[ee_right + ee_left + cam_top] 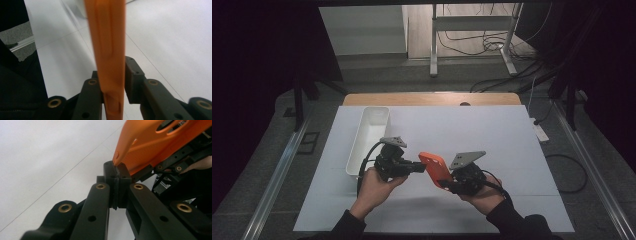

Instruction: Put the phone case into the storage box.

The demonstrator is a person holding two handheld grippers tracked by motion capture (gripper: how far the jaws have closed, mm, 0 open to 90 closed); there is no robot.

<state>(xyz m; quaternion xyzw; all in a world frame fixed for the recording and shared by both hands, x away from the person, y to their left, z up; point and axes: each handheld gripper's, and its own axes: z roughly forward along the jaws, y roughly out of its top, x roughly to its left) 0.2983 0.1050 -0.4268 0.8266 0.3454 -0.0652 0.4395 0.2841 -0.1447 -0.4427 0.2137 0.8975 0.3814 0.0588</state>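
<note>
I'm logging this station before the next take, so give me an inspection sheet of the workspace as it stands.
Surface: white sheet over a wooden table.
Job's things: orange plastic piece held above the sheet; white bin at left, looks empty.
Clutter: nothing seen.
Grippers: right tool clamps the orange piece; left tool shut on its edge.
Cables: black lead trails from the left tool; loose cables on the floor beyond.
Surroundings: metal stand, power strip, dark curtains.
</note>
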